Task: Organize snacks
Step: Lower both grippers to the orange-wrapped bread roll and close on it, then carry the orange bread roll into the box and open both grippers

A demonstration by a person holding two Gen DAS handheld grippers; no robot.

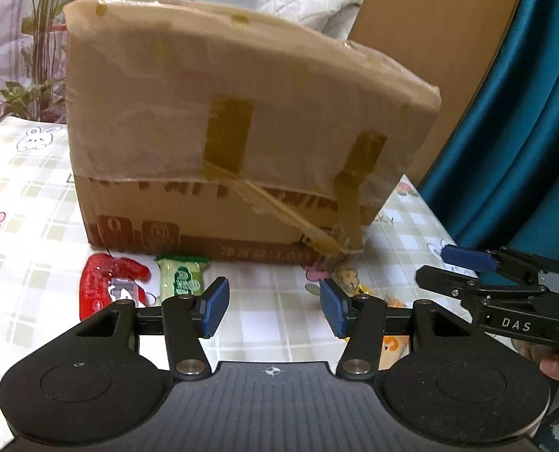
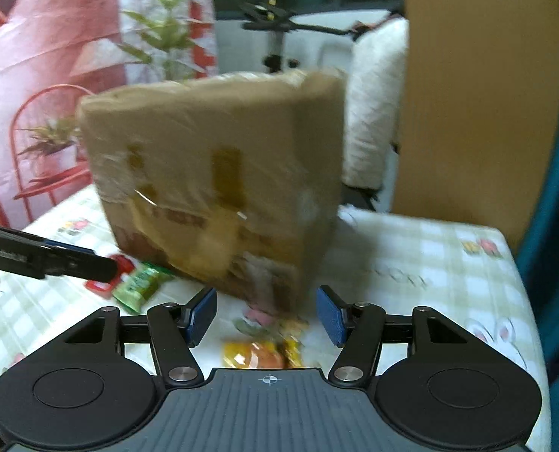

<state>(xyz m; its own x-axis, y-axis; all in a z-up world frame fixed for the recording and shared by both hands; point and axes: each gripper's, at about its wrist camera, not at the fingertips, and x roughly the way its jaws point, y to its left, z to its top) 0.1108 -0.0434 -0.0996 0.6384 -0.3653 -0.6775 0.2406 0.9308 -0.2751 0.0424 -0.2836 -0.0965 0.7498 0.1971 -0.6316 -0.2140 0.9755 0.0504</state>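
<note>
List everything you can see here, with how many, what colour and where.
cardboard box: one, brown, taped, standing on the table
red snack packet: one, red, before the box, left
green snack packet: one, green, beside the red one
orange-yellow snack packets: several, count unclear, near the right gripper
tablecloth: one, checked, cartoon prints
potted plant: one, green, behind the table
left gripper: jaws open, empty
right gripper: jaws open, empty
</note>
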